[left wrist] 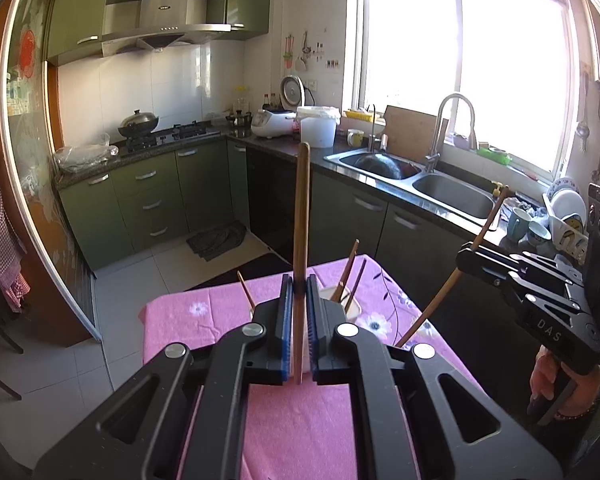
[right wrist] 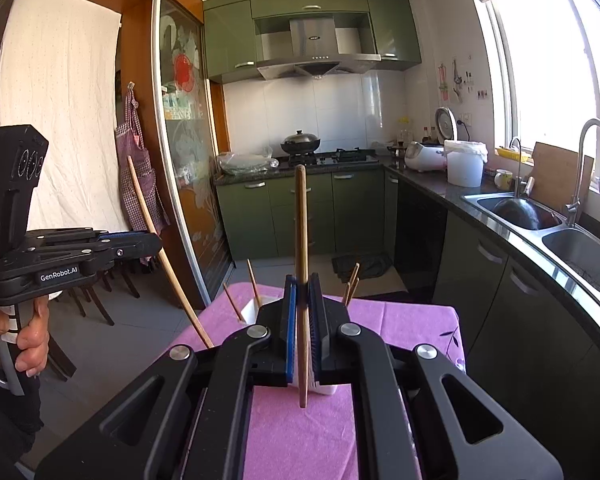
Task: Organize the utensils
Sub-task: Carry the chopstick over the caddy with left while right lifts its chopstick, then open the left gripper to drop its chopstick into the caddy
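My left gripper [left wrist: 299,280] is shut on a brown wooden chopstick [left wrist: 301,216] and holds it upright above the pink table. My right gripper [right wrist: 301,280] is shut on another wooden chopstick [right wrist: 301,224], also upright. Each gripper shows in the other's view: the right one [left wrist: 466,258] with its chopstick [left wrist: 448,286] slanted, the left one [right wrist: 156,242] with its chopstick [right wrist: 162,256] slanted. Behind the fingers stands a white holder [right wrist: 252,311] with several chopsticks [left wrist: 350,276] sticking out; it is mostly hidden.
A pink flowered tablecloth [left wrist: 204,320] covers the small table. Green cabinets, a gas stove with a wok [left wrist: 138,122], a rice cooker [left wrist: 272,122] and a double sink [left wrist: 452,196] line the kitchen walls. A dish rack with cups [left wrist: 540,228] stands at right.
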